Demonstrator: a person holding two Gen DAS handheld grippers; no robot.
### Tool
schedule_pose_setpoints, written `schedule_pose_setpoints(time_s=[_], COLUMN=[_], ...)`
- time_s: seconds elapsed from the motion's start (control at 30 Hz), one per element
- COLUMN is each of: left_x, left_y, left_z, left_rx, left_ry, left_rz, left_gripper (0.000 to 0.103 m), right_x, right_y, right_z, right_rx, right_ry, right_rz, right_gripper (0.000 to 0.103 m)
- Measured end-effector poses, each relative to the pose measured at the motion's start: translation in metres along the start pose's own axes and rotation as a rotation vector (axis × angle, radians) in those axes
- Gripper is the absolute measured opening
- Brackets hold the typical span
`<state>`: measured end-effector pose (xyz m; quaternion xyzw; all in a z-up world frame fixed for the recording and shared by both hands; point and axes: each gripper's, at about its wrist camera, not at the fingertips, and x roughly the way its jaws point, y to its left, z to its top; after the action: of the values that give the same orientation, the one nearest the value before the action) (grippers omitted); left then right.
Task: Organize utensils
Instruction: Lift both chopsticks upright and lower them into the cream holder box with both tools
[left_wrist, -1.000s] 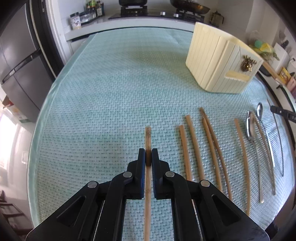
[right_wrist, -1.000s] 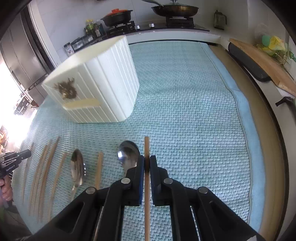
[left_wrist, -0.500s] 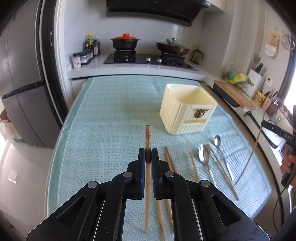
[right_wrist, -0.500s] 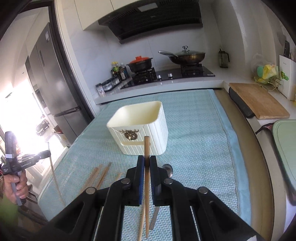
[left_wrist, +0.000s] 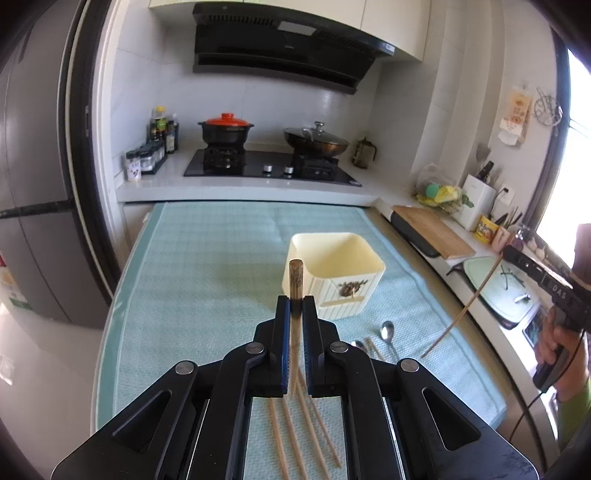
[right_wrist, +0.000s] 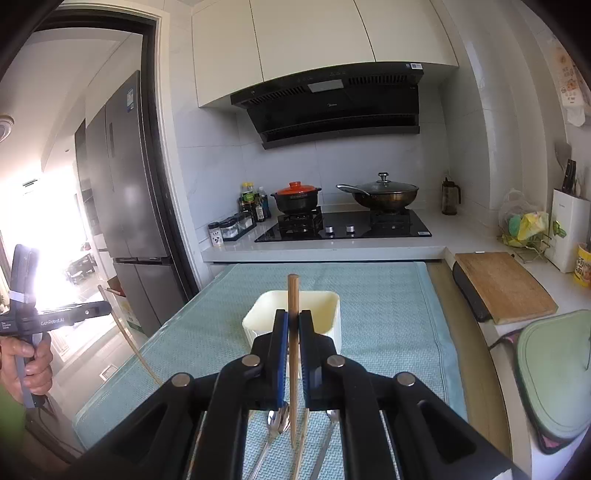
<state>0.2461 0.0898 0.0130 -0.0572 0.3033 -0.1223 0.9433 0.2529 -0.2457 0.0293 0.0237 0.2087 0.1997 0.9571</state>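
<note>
My left gripper (left_wrist: 295, 304) is shut on a wooden chopstick (left_wrist: 296, 275) and holds it high above the teal mat (left_wrist: 207, 266). My right gripper (right_wrist: 293, 321) is shut on another wooden chopstick (right_wrist: 293, 295), also lifted. The cream utensil holder (left_wrist: 334, 273) stands open-topped on the mat ahead of both grippers; it also shows in the right wrist view (right_wrist: 325, 306). Several chopsticks (left_wrist: 295, 435) and spoons (left_wrist: 388, 330) lie on the mat below. In the left wrist view the right gripper's chopstick (left_wrist: 461, 314) hangs at the right.
A stove with a red-lidded pot (left_wrist: 226, 129) and a wok (left_wrist: 316, 140) is at the back. A fridge (left_wrist: 33, 206) stands left. A cutting board (right_wrist: 502, 284) and a green tray (right_wrist: 554, 369) sit on the right counter.
Both grippers have risen well above the mat with their chopsticks and tilted up, so the views now look level across the kitchen. The holder sits lower in view.
</note>
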Motion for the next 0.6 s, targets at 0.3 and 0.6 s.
schedule_pose_setpoints(time_s=[0.3,0.6], left_x=[0.013,0.083], left_y=[-0.016,-0.029], left_z=[0.084,0.142], left_rx=[0.019,-0.027], left_ry=[-0.064,-0.06], left_rz=[-0.022,-0.039], left_gripper=[0.004,0.004], right_x=[0.026,0.094], right_y=[0.004,0.004], right_z=[0.066,0.114], right_rx=[-0.022,-0.014], right_ry=[-0.068,-0.094], right_rz=[-0.006,0.0], right_gripper=[0.006,0.006])
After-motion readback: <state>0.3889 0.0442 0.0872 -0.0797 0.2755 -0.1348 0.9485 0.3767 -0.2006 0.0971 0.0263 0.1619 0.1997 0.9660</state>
